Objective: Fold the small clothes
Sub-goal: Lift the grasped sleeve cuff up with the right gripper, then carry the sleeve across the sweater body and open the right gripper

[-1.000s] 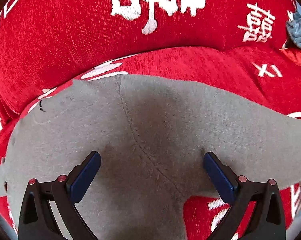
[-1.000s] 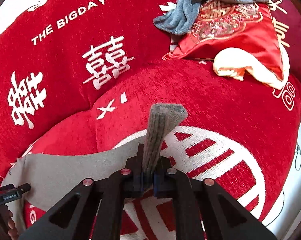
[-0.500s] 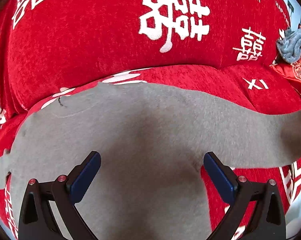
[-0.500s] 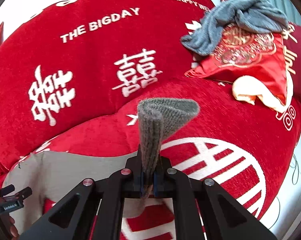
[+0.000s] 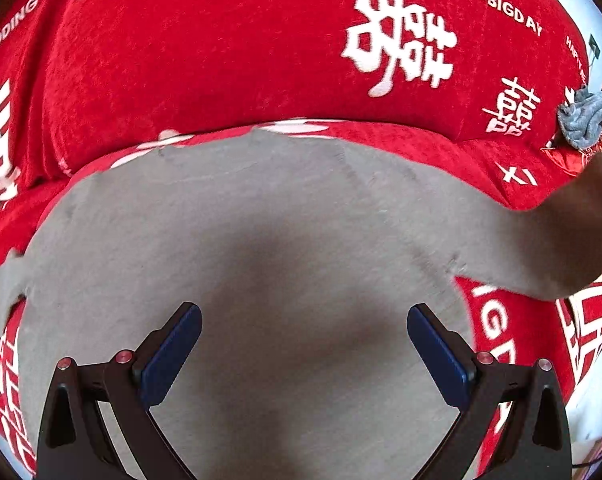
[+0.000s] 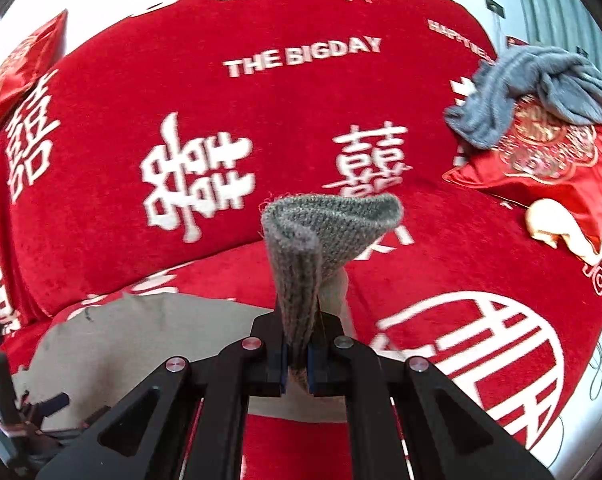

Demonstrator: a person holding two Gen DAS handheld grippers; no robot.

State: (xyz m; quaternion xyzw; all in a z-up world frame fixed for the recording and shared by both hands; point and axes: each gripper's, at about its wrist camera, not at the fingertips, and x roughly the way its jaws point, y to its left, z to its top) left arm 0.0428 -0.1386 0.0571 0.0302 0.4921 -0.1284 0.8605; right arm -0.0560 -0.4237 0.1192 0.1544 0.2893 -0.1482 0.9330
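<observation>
A grey knit garment [image 5: 285,232] lies spread on the red sofa seat. My left gripper [image 5: 304,344] is open just above its middle, touching nothing I can see. My right gripper [image 6: 297,364] is shut on the garment's sleeve cuff [image 6: 321,228], which stands up folded between the pads. The sleeve stretches up to the right in the left wrist view [image 5: 573,236]. The garment's body also shows low at the left of the right wrist view [image 6: 141,340].
The red sofa cover [image 6: 261,120] with white characters rises as a backrest behind the garment. A blue-grey garment [image 6: 533,88] lies crumpled on a red embroidered cushion [image 6: 549,168] at the far right. The left gripper's body [image 6: 5,412] shows at the lower left.
My right gripper has lifted the sleeve cuff higher and swung left over the sofa. My left gripper has pulled back slightly, so more of the garment shows.
</observation>
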